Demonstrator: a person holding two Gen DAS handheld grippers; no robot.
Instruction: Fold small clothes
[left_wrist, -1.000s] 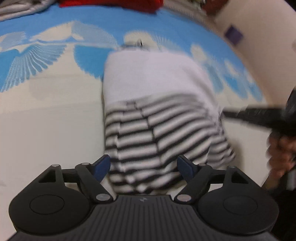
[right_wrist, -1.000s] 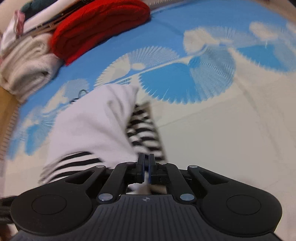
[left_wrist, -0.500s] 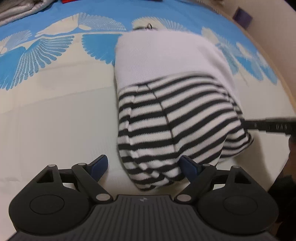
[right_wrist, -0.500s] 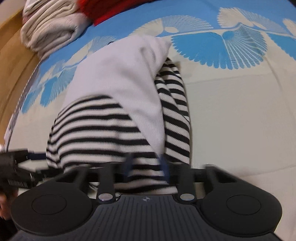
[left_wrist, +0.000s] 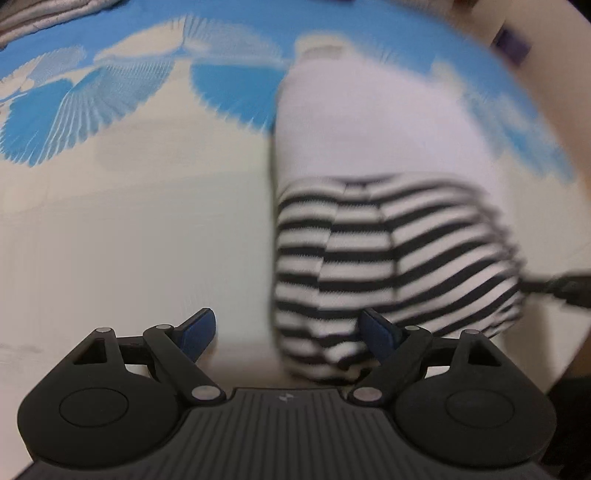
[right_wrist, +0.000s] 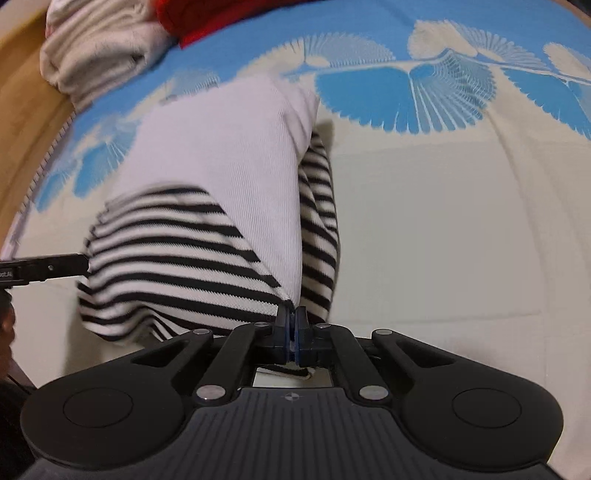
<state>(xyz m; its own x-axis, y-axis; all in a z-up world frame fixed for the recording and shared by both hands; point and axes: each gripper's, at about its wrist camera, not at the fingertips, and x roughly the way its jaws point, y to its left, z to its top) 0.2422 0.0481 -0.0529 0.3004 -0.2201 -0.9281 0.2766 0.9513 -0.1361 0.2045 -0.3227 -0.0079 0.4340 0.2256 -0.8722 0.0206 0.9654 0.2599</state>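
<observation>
Striped top (right_wrist: 192, 236): black-and-white knit, half plain white, lying folded on the blue-patterned sheet (right_wrist: 424, 229)
Right gripper (right_wrist: 291, 325): clenching tight on the top's near edge, cloth poking out behind the fingers
Left gripper (left_wrist: 286, 330): hanging wide, released, right finger (left_wrist: 378, 328) brushing the near stripes
Far left: cream towels (right_wrist: 99, 44) and red knit (right_wrist: 221, 14) sitting stacked

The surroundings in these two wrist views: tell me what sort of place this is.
Probably a bedroom at home: the work surface looks like a bed under a blue-and-cream printed sheet, with folded cream and red knits stacked at its edge and a striped garment being folded.
</observation>
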